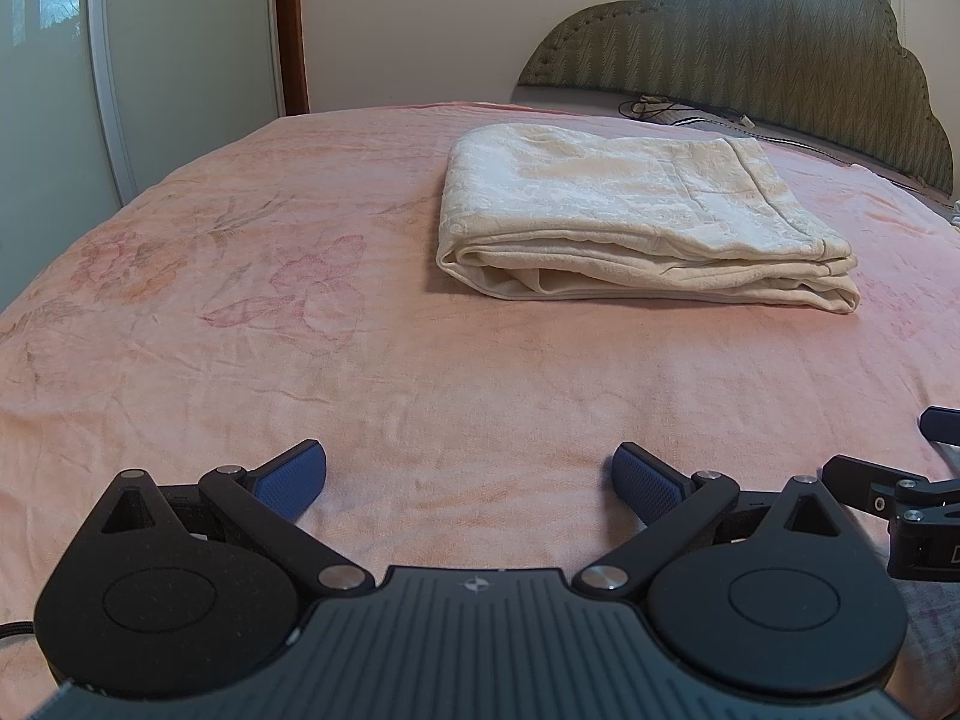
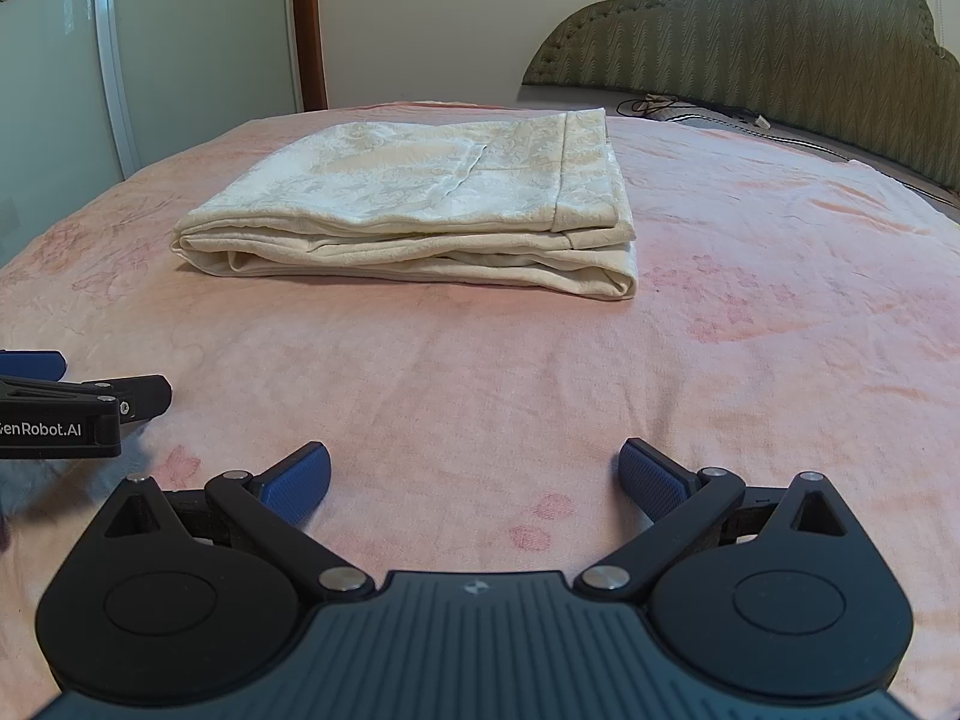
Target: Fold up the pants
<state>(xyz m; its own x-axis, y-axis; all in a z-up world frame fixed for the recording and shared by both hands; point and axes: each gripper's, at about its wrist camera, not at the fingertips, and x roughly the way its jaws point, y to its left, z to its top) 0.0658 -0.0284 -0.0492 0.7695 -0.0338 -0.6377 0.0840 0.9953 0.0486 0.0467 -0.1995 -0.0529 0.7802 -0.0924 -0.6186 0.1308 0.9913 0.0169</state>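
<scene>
Cream patterned pants (image 1: pixel 642 222) lie folded into a thick rectangular stack on the pink bedspread, seen right of centre in the left wrist view and left of centre as pants (image 2: pixel 414 210) in the right wrist view. My left gripper (image 1: pixel 471 480) is open, well short of the stack, with nothing between its blue pads. My right gripper (image 2: pixel 474 477) is open too, low over the bedspread and apart from the pants. Each gripper shows at the other view's edge: the right gripper (image 1: pixel 900 492) and the left gripper (image 2: pixel 60 402).
The pink floral bedspread (image 1: pixel 240 312) covers the whole bed. A green padded headboard (image 2: pixel 780 42) stands at the far right, with cables (image 2: pixel 672 105) lying at its foot. A white wardrobe door (image 1: pixel 180 30) and a wooden frame rise at the far left.
</scene>
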